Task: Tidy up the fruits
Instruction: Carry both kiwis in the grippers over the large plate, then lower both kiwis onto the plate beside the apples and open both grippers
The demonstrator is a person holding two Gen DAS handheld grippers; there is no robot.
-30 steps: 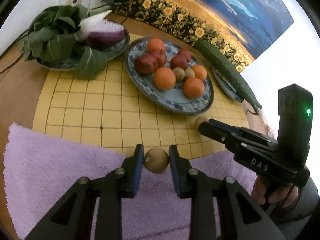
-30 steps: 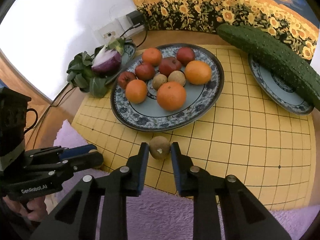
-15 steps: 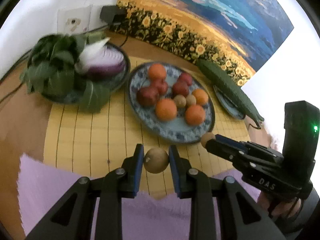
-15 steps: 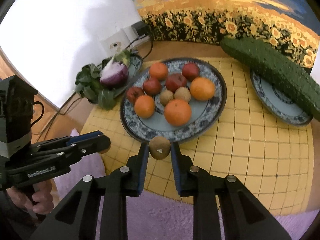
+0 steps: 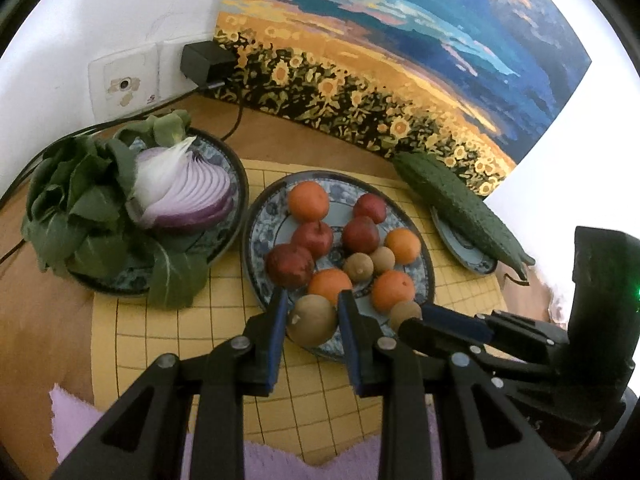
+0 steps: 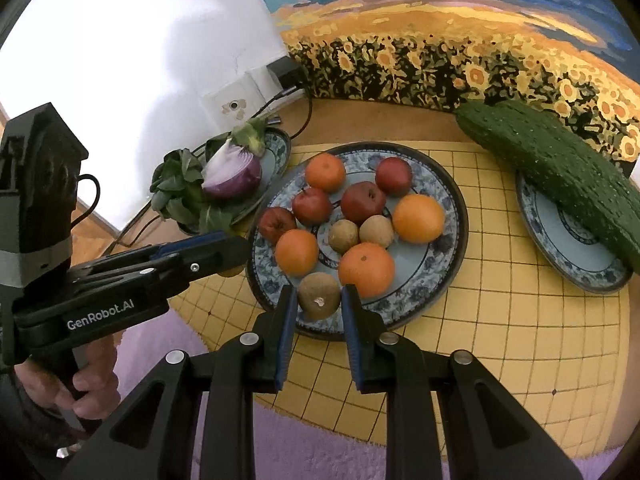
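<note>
My left gripper [image 5: 313, 322] is shut on a brown kiwi [image 5: 312, 320], held over the near rim of the blue patterned fruit plate [image 5: 260, 248]. My right gripper [image 6: 319, 302] is shut on a second brown kiwi [image 6: 319, 295], over the same plate's near rim [image 6: 448, 272]. The plate holds several oranges, several red apples and two small brown kiwis. The right gripper also shows in the left wrist view [image 5: 404, 318], close beside my left one. The left gripper shows in the right wrist view [image 6: 230, 258] at the plate's left edge.
A plate with leafy greens and half a purple onion [image 5: 188, 196] stands left of the fruit plate. A cucumber [image 6: 552, 168] lies across a small plate [image 6: 576, 248] at the right. All stand on a yellow grid mat [image 6: 500, 312]; a purple towel [image 6: 300, 448] lies nearest. The wall with a sunflower picture is behind.
Both grippers have moved forward from over the towel and mat to the fruit plate's near rim, each still holding its kiwi.
</note>
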